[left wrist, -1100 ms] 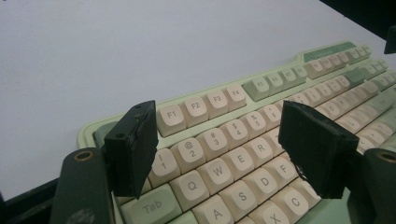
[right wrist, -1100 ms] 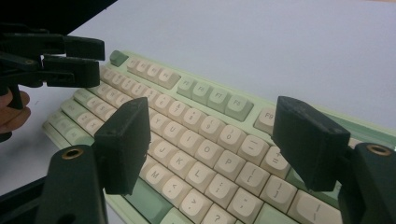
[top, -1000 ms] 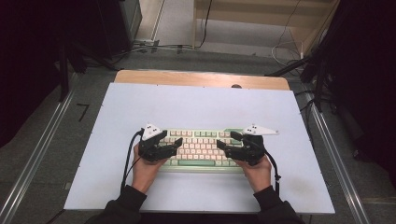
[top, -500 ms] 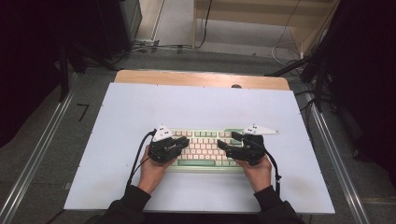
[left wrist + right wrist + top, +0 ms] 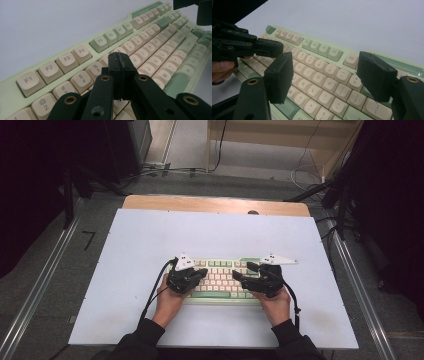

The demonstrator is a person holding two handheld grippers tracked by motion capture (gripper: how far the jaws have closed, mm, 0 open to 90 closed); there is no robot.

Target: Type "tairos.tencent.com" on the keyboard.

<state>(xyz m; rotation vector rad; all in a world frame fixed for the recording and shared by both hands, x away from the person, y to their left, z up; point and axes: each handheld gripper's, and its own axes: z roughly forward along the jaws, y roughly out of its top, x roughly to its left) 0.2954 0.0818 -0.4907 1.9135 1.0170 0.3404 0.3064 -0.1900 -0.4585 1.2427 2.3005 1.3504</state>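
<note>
Pale green and cream, the mechanical keyboard [image 5: 220, 280] lies flat on the white worktop [image 5: 150, 245], toward the person's edge and roughly centred between the two sides. Its cream letter and number keys are framed by green function and modifier keys, with the F-row [image 5: 75, 58] running along the far edge. The left hand-held gripper [image 5: 186, 279] sits over the keyboard's left portion, and its jaws have just been closing: in the left gripper view the two black pads [image 5: 120, 72] meet face to face with nothing between them, poised above the number row near the 5 and 6 keys. Whether the closed tips actually touch a keycap is hard to judge from this angle. The right hand-held gripper [image 5: 257, 279] hovers over the keyboard's right portion with its jaws spread wide; in the right gripper view the two pads [image 5: 279, 77] stand well apart on either side of the letter keys and grip nothing. The left hand-held gripper also appears there at the upper left, over the keys. A hand [image 5: 167, 302] holds each tool, dark sleeves entering from the near edge.
</note>
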